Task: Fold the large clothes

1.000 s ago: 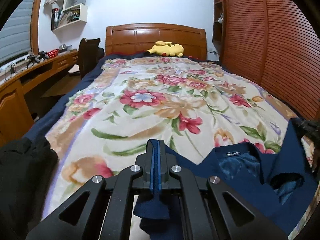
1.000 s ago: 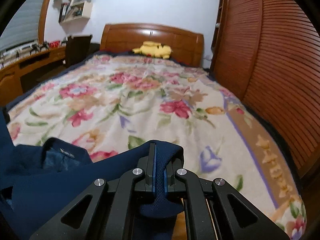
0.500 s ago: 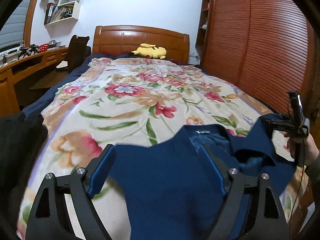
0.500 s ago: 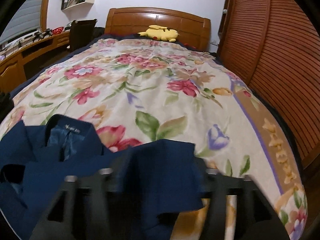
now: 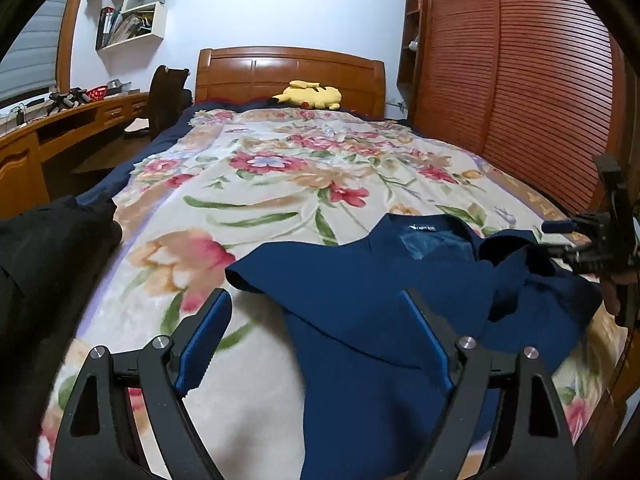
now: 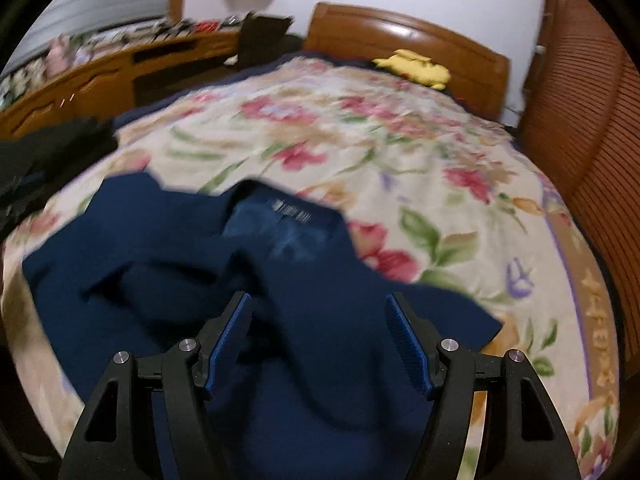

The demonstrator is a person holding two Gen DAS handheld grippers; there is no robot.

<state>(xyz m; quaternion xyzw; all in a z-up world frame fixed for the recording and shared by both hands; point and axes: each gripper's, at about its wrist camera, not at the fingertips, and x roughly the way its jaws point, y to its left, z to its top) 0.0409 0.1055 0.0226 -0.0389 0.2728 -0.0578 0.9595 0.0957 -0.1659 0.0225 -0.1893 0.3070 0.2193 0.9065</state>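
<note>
Lying crumpled on the floral bedspread [image 5: 280, 184], the navy shirt [image 5: 360, 280] is sitting under both grippers' spread, empty fingers [image 5: 206, 336].

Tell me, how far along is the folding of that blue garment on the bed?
Early. The navy garment lies spread, collar up, on the floral bedspread. Nothing is in hand: left gripper and right gripper are open above it. One side looks rumpled; no neat fold shows yet.

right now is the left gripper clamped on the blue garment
No, the left gripper stands open, its pads apart above the blue garment on the bed.
</note>
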